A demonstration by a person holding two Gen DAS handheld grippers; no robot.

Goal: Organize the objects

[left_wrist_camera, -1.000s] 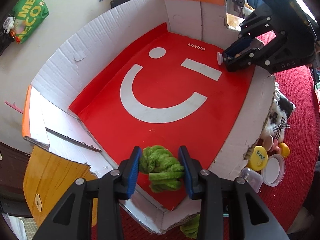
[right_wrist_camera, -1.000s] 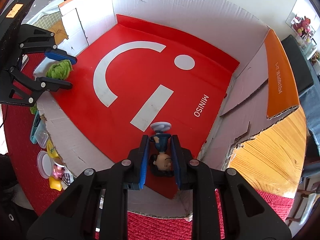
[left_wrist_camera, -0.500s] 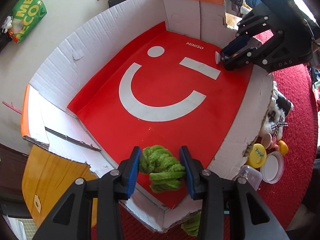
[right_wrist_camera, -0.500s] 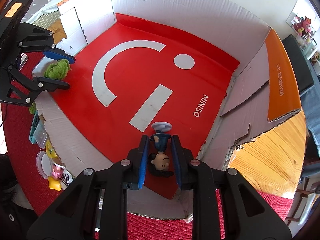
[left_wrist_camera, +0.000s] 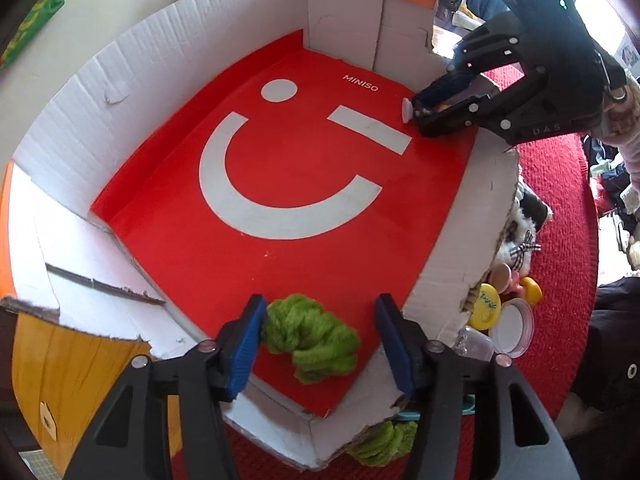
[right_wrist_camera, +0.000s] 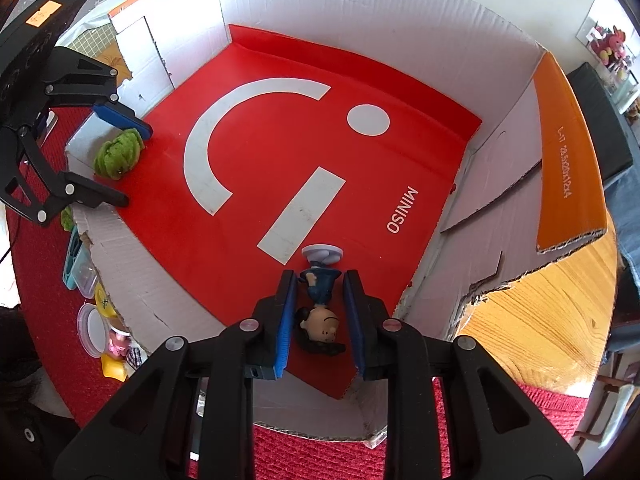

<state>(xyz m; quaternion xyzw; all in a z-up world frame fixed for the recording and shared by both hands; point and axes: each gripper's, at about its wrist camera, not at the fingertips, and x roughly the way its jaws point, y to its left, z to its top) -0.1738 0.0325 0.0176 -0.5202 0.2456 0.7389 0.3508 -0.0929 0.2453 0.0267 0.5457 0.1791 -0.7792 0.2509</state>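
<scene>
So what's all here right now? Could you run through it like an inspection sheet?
Surface: red cloth under an open cardboard box with a red floor.
Job's things: green fuzzy toy and small figurine, both in the box.
Clutter: lids, small toys and containers outside the box.
Grippers: left gripper has just been opening, toy loose between its jaws; right gripper shut on the figurine.
Cables: nothing seen.
Surroundings: wooden tabletop, pale wall.
</scene>
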